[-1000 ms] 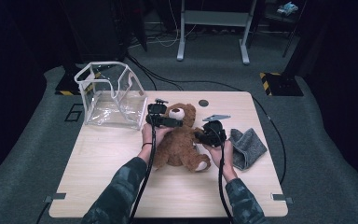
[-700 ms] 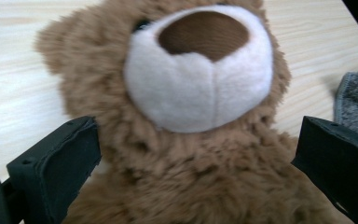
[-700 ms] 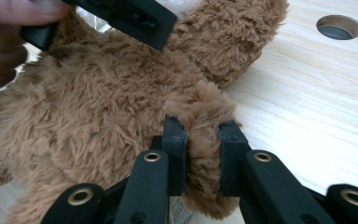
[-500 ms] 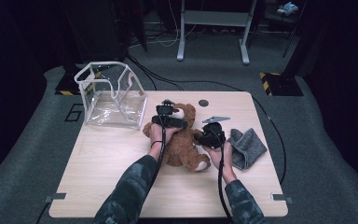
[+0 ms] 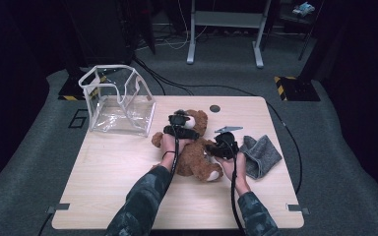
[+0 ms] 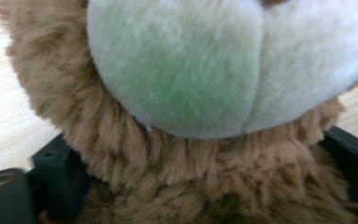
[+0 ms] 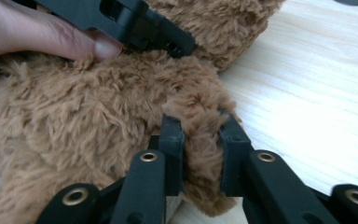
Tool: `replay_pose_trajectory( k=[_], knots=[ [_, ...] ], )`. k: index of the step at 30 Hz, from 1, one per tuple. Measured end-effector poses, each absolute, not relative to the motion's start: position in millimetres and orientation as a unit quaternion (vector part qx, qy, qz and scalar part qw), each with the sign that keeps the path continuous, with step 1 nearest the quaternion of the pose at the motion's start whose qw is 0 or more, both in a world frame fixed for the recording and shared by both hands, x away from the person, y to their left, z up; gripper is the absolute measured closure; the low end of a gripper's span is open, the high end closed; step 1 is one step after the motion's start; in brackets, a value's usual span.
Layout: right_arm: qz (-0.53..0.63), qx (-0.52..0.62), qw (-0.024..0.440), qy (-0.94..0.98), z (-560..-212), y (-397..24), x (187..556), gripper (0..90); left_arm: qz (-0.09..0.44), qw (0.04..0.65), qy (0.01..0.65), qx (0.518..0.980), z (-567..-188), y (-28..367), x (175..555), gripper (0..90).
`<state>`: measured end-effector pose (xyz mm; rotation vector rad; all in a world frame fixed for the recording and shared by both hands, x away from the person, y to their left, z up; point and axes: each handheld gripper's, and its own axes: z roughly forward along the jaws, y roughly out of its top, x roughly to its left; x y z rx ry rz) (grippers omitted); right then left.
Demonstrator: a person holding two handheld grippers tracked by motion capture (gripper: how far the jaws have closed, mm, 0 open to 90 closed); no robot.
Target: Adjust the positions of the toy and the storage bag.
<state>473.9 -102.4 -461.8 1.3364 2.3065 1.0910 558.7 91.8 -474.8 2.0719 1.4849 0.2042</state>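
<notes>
My brown teddy bear has a white muzzle with a greenish tint. Both my grippers, the left gripper and the right gripper, are black. At three o'clock from the bear I see a grey cloth; at ten o'clock, a clear bag trimmed in white. My sleeves are dark camouflage, over a pale wooden table.

The light wooden table bears a clear bag, teddy bear and grey cloth.
</notes>
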Motion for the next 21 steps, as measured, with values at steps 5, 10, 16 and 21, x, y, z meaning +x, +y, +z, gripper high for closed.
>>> replay_pose_trajectory(
  k=[5,10,16,21],
  knots=[
    [0.360,0.470,0.160,0.790,-454.6,-109.5,464.5,49.6,0.084,0.310,0.556,0.767,-476.0,92.8,554.3,22.3],
    [0.354,0.486,0.187,0.777,-448.0,-132.7,437.8,25.5,0.082,0.319,0.551,0.767,-476.2,97.6,552.2,30.7],
    [0.352,0.498,0.214,0.763,-460.7,-169.9,397.4,8.4,0.086,0.326,0.548,0.766,-475.7,99.5,551.0,35.4],
    [0.369,0.478,0.181,0.776,-491.9,-174.5,363.2,0.0,0.083,0.334,0.544,0.765,-474.8,103.0,550.8,41.7]
  ],
)
